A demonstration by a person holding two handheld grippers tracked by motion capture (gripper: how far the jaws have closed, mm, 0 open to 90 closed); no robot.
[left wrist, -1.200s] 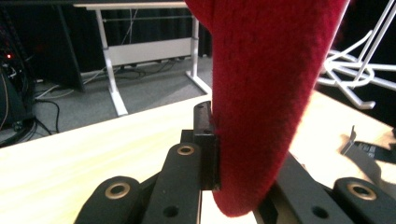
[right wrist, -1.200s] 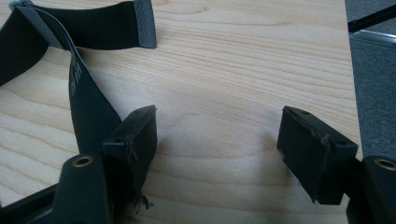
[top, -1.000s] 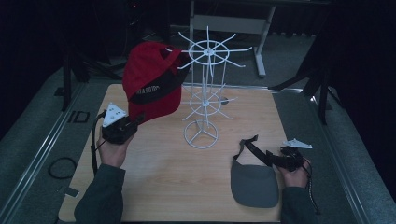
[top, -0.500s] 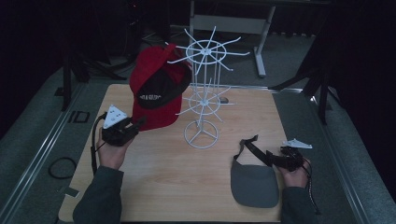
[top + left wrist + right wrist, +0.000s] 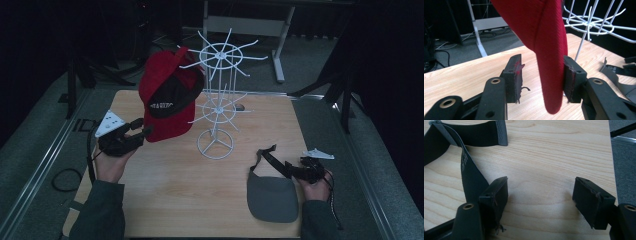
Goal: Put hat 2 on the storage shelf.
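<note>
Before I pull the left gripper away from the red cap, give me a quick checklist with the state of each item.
1. Left gripper jaws apart: ok, open, with a gap beside the red cap; the other pad touches the cloth.
2. Cap hung on the white wire rack: cannot tell; it leans against the upper prongs, the hook point is hidden.
3. Rack base flat on the table: ok.
4. Right gripper out of the way: ok, open, low over the wood.
5. Grey visor clear of the rack: ok, lying flat apart from it.
</note>
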